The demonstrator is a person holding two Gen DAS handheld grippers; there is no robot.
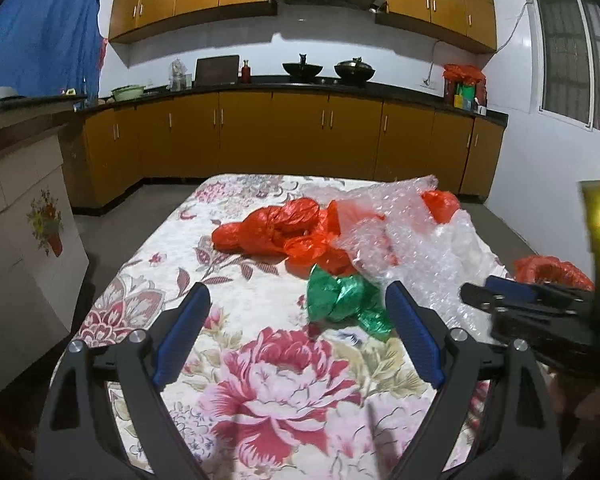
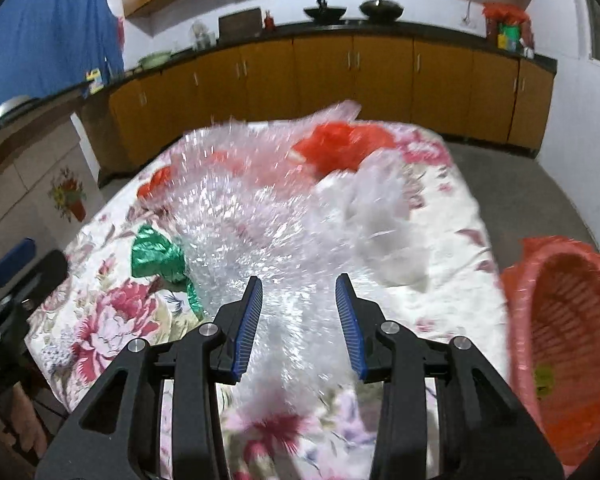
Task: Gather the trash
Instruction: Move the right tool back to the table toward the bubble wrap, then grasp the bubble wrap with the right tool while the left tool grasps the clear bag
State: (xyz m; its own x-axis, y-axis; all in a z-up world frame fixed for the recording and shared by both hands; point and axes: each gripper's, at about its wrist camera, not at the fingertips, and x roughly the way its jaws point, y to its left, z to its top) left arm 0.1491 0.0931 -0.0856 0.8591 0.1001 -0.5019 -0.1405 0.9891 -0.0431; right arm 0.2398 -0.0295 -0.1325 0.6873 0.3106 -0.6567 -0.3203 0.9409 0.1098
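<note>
A table covered with a floral cloth (image 1: 284, 392) stands in a kitchen, with trash scattered across its far half.

In the left wrist view, the left gripper (image 1: 298, 300) hangs just above the cloth with its blue-padded jaws spread wide and nothing between them. Just ahead of its right finger lies a crumpled green plastic bag (image 1: 342, 300). Beyond that sits a bunched red plastic bag (image 1: 276, 228), and to the right a large sheet of clear bubble wrap (image 1: 412, 240) spreads over the table, partly covering more red plastic (image 1: 440, 204).

In the right wrist view, the right gripper (image 2: 299, 282) has its jaws parted about halfway, with the blurred bubble wrap lying between and beneath the fingers. I cannot tell whether the pads touch it. A crumpled white plastic bag (image 2: 384, 224) rests on the cloth just right of the wrap. A red plastic basket (image 2: 568, 344) stands beside the table's right edge, lined with thin red plastic; a small yellow-green sticker inside it is too blurred to read.

Behind the table run orange-brown cabinets (image 1: 300, 136) under a dark counter holding two woks (image 1: 328, 69). A blue cloth (image 1: 40, 36) hangs at the left. No brand names or writing can be read.
</note>
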